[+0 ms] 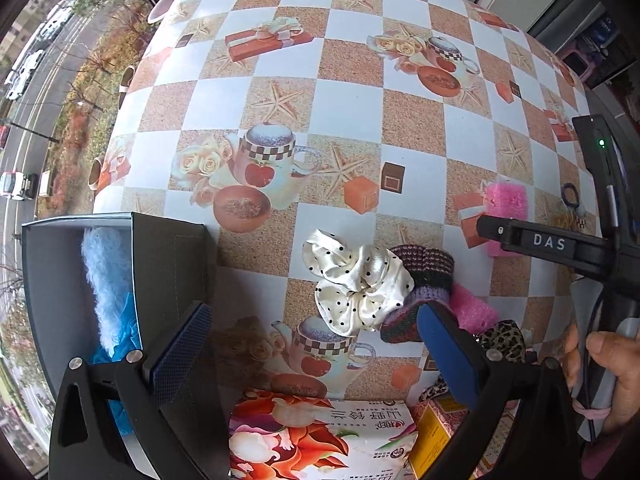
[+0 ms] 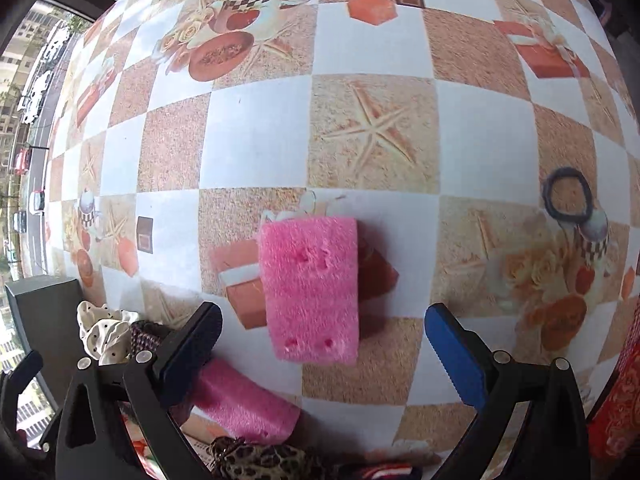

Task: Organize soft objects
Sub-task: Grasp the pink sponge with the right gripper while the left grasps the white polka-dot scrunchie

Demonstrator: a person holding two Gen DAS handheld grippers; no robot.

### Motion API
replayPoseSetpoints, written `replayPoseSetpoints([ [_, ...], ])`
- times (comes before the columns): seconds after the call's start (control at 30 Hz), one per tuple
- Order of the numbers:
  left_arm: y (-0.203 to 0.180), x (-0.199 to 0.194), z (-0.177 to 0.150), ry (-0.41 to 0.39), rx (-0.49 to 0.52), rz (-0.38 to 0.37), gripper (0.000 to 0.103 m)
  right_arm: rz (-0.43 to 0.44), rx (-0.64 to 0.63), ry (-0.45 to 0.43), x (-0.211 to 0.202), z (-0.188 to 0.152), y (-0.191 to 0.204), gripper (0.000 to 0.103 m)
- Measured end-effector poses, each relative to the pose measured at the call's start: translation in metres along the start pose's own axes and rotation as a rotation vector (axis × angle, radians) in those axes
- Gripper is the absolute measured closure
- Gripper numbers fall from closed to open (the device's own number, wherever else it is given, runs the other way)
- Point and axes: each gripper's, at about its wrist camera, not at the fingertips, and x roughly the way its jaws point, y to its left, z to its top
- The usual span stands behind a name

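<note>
Two tools released: left tool (image 1: 312,344) alone shows grey box (image 1: 168,264); right tool (image 2: 324,344), pink sponge (image 2: 310,288).

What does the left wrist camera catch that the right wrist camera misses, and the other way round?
Only the left view shows inside the grey box, where a fluffy blue item lies, plus a floral packet. Only the right view shows the whole upright pink sponge. Both show the dotted cream scrunchie, the dark hair tie and a second pink sponge.
</note>
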Motion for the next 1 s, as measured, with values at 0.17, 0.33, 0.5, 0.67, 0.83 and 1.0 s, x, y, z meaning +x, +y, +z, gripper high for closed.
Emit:
replayPoseSetpoints([
  [0.17,0.004,0.01,0.01,0.03,-0.03,-0.008,0.0,-0.076,-0.116,-0.034,0.003,-0.008,0.012,0.012],
  [0.33,-0.009,0.017,0.012,0.047,0.0,-0.045,0.0,-0.084,-0.163,-0.08,-0.011,-0.024,-0.005,0.055],
  [0.5,-0.006,0.046,0.015,0.148,-0.081,-0.144,0.006,0.05,-0.028,-0.076,-0.025,-0.043,-0.053,0.055],
  [0.67,0.007,0.068,0.024,0.199,-0.179,-0.208,0.01,0.102,0.01,-0.083,-0.033,-0.067,-0.075,0.055],
  [0.83,0.018,0.079,0.028,0.214,-0.237,-0.306,0.028,0.032,0.061,-0.083,-0.034,-0.073,-0.098,0.047],
  [1.0,0.02,0.079,0.028,0.211,-0.243,-0.312,0.029,-0.026,0.044,-0.091,-0.035,-0.069,-0.109,0.012],
])
